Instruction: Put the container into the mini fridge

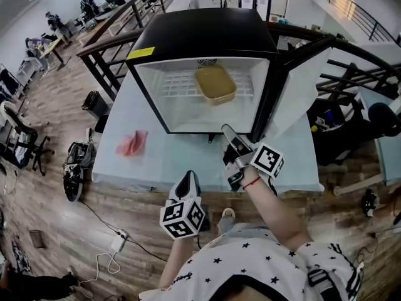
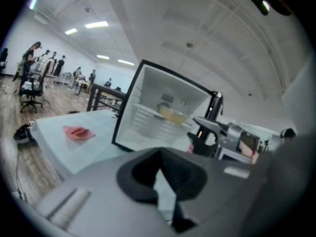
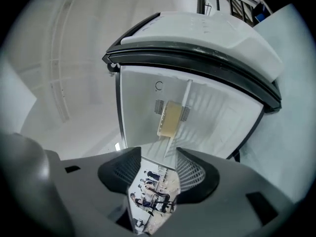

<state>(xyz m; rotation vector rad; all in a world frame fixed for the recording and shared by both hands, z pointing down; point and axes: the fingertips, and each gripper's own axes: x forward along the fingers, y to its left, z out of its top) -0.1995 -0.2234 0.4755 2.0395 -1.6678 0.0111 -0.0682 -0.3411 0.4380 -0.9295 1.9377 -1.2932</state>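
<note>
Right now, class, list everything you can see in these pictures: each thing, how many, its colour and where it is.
fridge: one, black outside, white inside, open, on the table.
container: one, tan, inside the fridge, towards the back.
cloth: one, pink, on the table left of the fridge.
table: one, pale blue, under the fridge.
left hand-held gripper: one, grey, shut and empty, at the table's near edge.
right hand-held gripper: one, grey, open and empty, in front of the fridge opening.
</note>
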